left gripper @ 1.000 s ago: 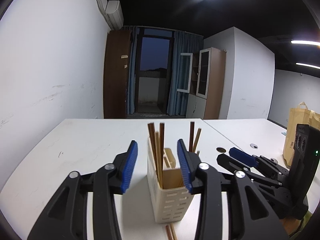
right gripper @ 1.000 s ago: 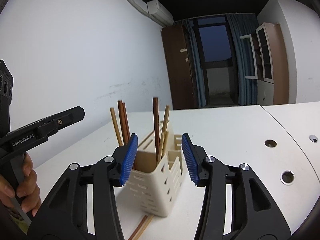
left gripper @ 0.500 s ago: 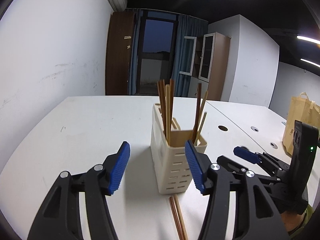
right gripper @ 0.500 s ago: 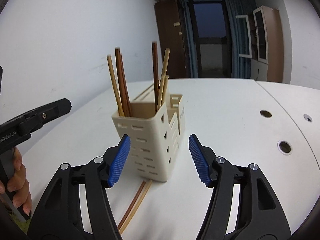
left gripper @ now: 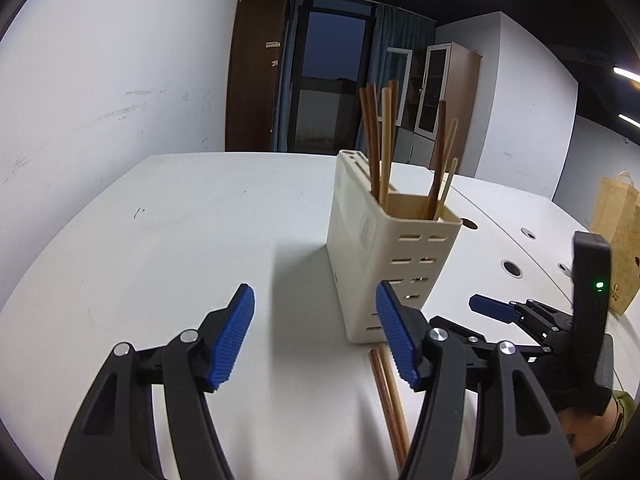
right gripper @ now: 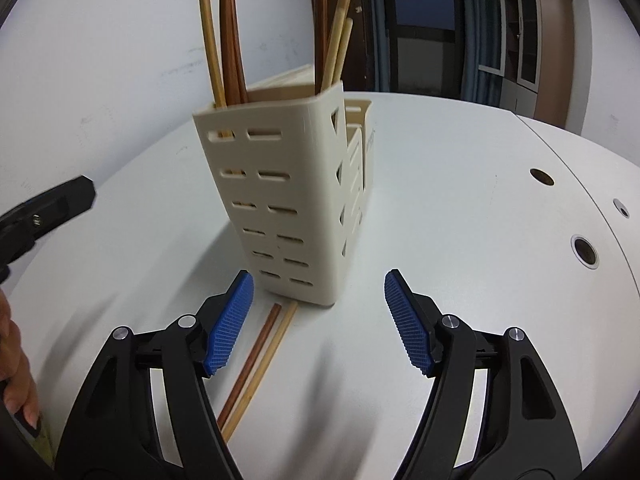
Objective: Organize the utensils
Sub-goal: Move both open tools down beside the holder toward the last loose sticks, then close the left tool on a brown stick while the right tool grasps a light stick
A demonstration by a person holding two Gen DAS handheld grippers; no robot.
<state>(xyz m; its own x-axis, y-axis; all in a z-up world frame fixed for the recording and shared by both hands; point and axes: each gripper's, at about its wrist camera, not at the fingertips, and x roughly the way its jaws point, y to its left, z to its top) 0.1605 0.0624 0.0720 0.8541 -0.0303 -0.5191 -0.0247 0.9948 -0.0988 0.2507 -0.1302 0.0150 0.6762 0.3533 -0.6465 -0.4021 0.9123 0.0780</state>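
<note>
Right wrist view has the right gripper (right gripper: 316,322) with jaws just opened and empty – same for the left gripper (left gripper: 314,334) – so the next step's probably grabbing the two loose chopsticks (right gripper: 258,364) lying at 6 o'clock of the holder (right gripper: 288,200).

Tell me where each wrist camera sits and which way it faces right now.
Left wrist: on the left gripper, looking down at the holder and table chopsticks; open, jaws just widened; right gripper visible.
Right wrist: on the right gripper, also open and widened; a hand at left.
Shared: holder, chopsticks, table.
</note>
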